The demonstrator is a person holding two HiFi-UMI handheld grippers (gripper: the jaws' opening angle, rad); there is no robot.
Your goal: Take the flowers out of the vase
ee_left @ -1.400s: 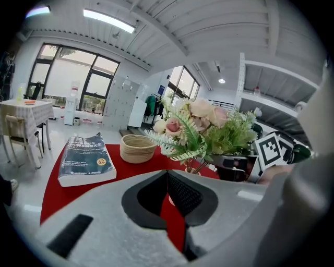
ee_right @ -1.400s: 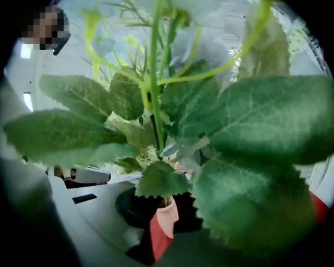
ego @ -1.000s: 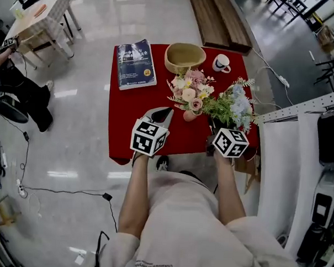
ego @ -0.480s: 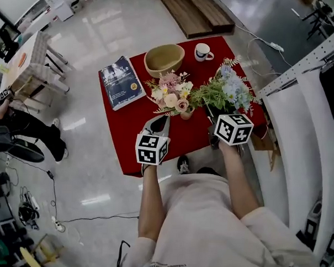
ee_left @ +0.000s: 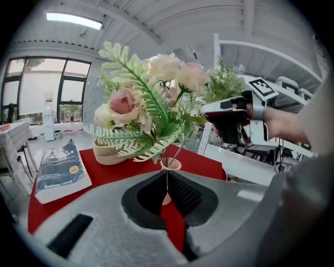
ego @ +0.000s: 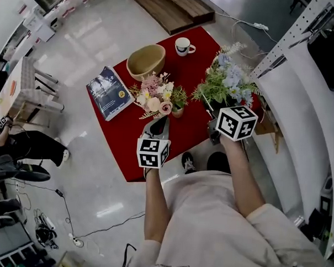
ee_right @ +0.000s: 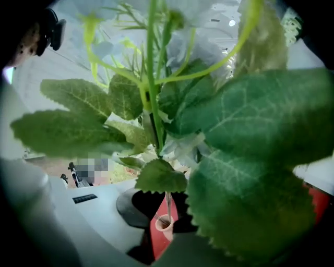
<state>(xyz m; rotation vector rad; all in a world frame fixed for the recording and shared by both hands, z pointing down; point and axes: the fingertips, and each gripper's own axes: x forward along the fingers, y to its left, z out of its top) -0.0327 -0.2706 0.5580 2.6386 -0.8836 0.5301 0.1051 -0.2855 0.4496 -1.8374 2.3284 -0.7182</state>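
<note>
Two bunches are still seated in their vases on the red table (ego: 127, 148): pink flowers (ego: 155, 97) in the pink vase (ego: 177, 111), and blue flowers (ego: 227, 83) to the right. Over the last second little has altered except the head view, which has been swung so that the table sits tilted. The left gripper (ego: 161, 120) has been brought slightly nearer the pink vase, and the right gripper (ego: 213, 128) has been kept at the foot of the blue flowers. Nothing has been lifted, so the task is judged to be at the approach.

The left gripper's jaws are seen pressed together and empty, aimed at the pink vase just ahead. In the right gripper view a stem (ee_right: 168, 203) and the mouth of a second vase (ee_right: 164, 225) are framed low between the pads. The tips are covered by a leaf (ee_right: 159, 180), so whether they are closed, or closed on the stem, cannot be told. That second vase is hidden under foliage in the head view.
</note>
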